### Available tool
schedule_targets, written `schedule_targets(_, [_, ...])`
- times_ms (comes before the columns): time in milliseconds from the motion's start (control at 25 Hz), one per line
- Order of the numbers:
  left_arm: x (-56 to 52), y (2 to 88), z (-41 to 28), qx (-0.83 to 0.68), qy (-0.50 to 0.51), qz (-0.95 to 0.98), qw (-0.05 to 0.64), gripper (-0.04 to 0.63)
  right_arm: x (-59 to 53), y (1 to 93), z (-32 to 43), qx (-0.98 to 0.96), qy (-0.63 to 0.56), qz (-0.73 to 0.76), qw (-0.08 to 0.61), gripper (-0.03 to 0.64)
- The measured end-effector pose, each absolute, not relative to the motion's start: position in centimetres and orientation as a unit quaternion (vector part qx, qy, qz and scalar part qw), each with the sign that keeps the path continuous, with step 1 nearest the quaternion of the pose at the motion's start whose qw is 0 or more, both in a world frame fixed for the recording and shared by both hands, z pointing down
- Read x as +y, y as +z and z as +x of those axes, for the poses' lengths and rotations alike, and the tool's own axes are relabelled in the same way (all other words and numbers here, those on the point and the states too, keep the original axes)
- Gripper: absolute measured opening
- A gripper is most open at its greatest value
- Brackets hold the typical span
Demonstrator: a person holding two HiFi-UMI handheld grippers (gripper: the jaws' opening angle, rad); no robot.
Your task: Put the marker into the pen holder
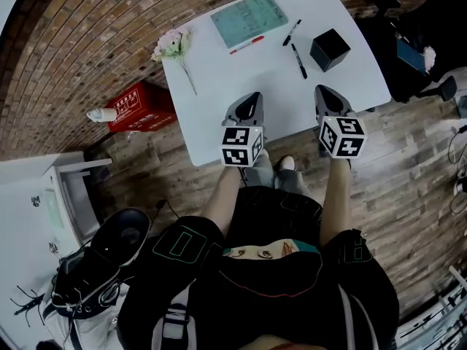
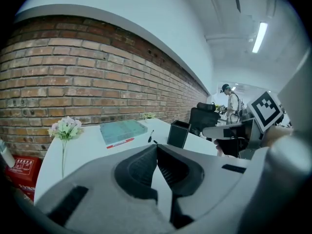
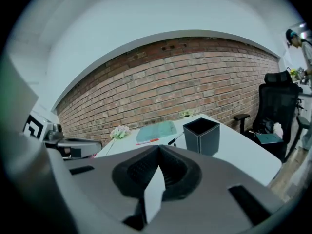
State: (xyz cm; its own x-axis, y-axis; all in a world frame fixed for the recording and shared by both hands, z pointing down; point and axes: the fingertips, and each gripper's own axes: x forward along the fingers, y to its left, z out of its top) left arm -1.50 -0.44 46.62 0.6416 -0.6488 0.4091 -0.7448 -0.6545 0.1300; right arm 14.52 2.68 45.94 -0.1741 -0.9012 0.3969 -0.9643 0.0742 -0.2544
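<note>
Two black markers lie on the white table (image 1: 219, 79): one (image 1: 292, 32) beside the teal notebook, the other (image 1: 299, 60) just left of the black square pen holder (image 1: 330, 49). The holder stands upright and looks empty (image 3: 202, 135); it also shows in the left gripper view (image 2: 178, 133), with a marker (image 2: 151, 136) left of it. My left gripper (image 1: 252, 97) hovers over the table's near edge, shut and empty (image 2: 157, 145). My right gripper (image 1: 326, 90) is beside it, short of the holder, shut with nothing held (image 3: 159, 146).
A teal notebook (image 1: 249, 18) with a red pen (image 1: 246, 45) along its edge lies at the table's far side. Artificial flowers (image 1: 174, 44) rest at the left edge. A red box (image 1: 139, 106) sits on the floor left; a black office chair (image 3: 278, 106) stands right.
</note>
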Motion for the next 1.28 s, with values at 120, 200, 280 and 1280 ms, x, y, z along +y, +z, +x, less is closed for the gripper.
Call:
schedule_targets(120, [-1.6, 47.9, -2.2, -0.395, 0.171, 0.888, 0.160, 0.008, 1.3, 47.4, 13.9, -0.731, 0.243, 0.631, 0.088, 0.006])
schedule_targets(200, [-2.7, 48.8, -2.3, -0.395, 0.175, 0.886, 0.169, 0.008, 0.3, 48.4, 13.6, -0.731, 0.250, 0.627, 0.102, 0.006])
schedule_targets(280, [-3.9, 49.6, -2.1, -0.394, 0.178, 0.884, 0.176, 0.008, -0.7, 49.3, 13.4, -0.729, 0.256, 0.624, 0.118, 0.006])
schedule_targets(1280, [-12.8, 55.3, 1.1, -0.355, 0.180, 0.883, 0.250, 0.008, -14.6, 58.2, 13.8, -0.678, 0.279, 0.588, 0.343, 0.025])
